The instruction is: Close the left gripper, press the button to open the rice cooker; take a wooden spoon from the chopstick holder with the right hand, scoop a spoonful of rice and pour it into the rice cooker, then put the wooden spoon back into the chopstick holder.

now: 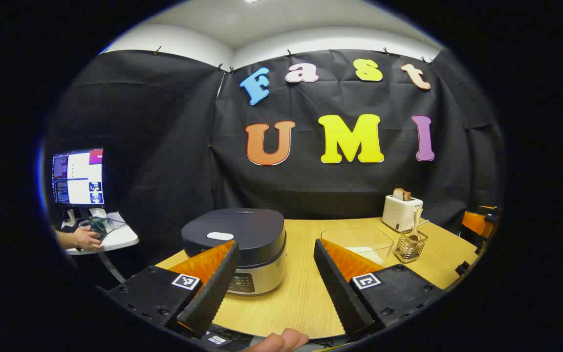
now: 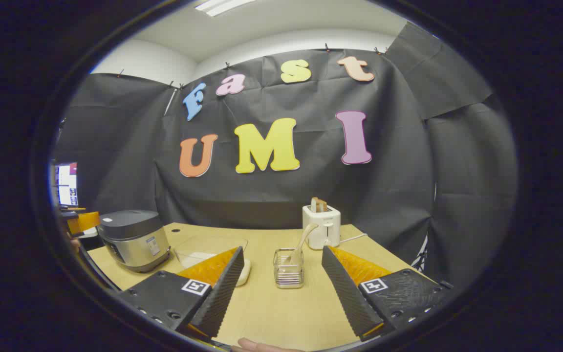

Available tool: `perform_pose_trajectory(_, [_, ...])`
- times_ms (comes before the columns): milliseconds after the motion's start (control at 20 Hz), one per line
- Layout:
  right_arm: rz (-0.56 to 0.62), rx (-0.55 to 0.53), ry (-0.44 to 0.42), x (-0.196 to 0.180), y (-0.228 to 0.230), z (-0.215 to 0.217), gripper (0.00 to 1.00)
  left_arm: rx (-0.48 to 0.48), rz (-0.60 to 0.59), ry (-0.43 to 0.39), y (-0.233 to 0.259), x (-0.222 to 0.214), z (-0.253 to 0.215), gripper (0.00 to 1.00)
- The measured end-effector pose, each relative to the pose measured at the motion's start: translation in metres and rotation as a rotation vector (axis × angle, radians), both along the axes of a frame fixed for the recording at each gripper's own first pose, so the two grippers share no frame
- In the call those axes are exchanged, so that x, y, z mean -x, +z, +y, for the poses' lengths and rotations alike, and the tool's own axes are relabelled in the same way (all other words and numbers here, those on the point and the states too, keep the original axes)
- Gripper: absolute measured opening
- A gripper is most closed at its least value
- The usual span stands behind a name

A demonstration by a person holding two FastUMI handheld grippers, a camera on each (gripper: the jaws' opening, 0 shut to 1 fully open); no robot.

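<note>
Both tongs, left (image 1: 275,278) and right (image 2: 281,288), spread wide, empty, above wooden surface (image 1: 301,298); dark-lidded silver rice cooker (image 1: 242,249) shut.

I see a rice cooker (image 1: 242,244) with a dark grey lid and silver body on a pale wood-grain table (image 1: 301,293); far right, a white toaster (image 1: 401,212) beside a clear wire chopstick holder (image 1: 410,247) with a light wooden spoon (image 1: 415,226)

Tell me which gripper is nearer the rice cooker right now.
Left. The left gripper hovers open just in front of the rice cooker. The right gripper faces the chopstick holder, with the cooker off to its left.
</note>
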State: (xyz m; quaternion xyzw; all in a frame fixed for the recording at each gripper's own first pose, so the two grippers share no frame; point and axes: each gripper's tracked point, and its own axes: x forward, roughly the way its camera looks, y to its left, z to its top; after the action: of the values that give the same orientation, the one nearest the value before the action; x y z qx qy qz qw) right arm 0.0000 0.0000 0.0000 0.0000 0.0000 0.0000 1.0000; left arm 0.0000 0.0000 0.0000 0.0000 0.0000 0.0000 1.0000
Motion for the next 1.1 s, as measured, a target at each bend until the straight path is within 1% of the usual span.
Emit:
perform_pose_trajectory(50, [0.003,0.004,0.0,0.001,0.0,0.0,0.91,-0.016,-0.008,-0.005,0.001,0.002,-0.001,0.97])
perform_pose_trajectory(150, [0.008,0.001,0.001,0.001,-0.002,-0.001,0.92,-0.023,-0.002,-0.028,-0.003,0.005,-0.008,0.97])
perform_pose_trajectory(200, [0.013,0.002,0.003,0.0,-0.004,0.0,0.95,-0.021,0.001,-0.04,-0.005,0.006,-0.013,0.97])
perform_pose_trajectory(250, [0.016,0.004,0.005,-0.001,-0.004,0.001,0.96,-0.027,0.006,-0.049,-0.006,0.005,-0.016,0.97])
perform_pose_trajectory(300, [0.018,0.005,0.005,0.0,-0.005,0.001,0.91,-0.037,0.012,-0.05,-0.01,0.003,-0.016,0.97])
perform_pose_trajectory(350, [0.021,0.007,0.007,-0.001,-0.006,0.002,0.96,-0.046,0.013,-0.044,-0.01,0.002,-0.014,0.97])
perform_pose_trajectory(550, [0.025,0.007,0.009,-0.002,-0.007,0.002,0.96,-0.063,0.021,-0.045,-0.008,0.0,-0.011,0.97])
perform_pose_trajectory(800, [0.018,-0.004,0.005,-0.001,-0.005,-0.004,0.96,-0.077,0.037,-0.014,-0.004,-0.01,0.01,0.97])
perform_pose_trajectory(900, [0.018,-0.006,0.004,0.0,-0.003,-0.006,0.96,-0.082,0.068,0.008,-0.005,-0.02,0.025,0.97])
perform_pose_trajectory(1050, [0.012,-0.017,0.002,0.0,-0.001,-0.009,0.96,-0.056,0.092,0.001,0.001,-0.035,0.039,0.97])
perform_pose_trajectory(1100, [0.013,-0.018,0.002,0.0,-0.001,-0.01,0.91,-0.046,0.102,-0.001,0.0,-0.039,0.047,0.97])
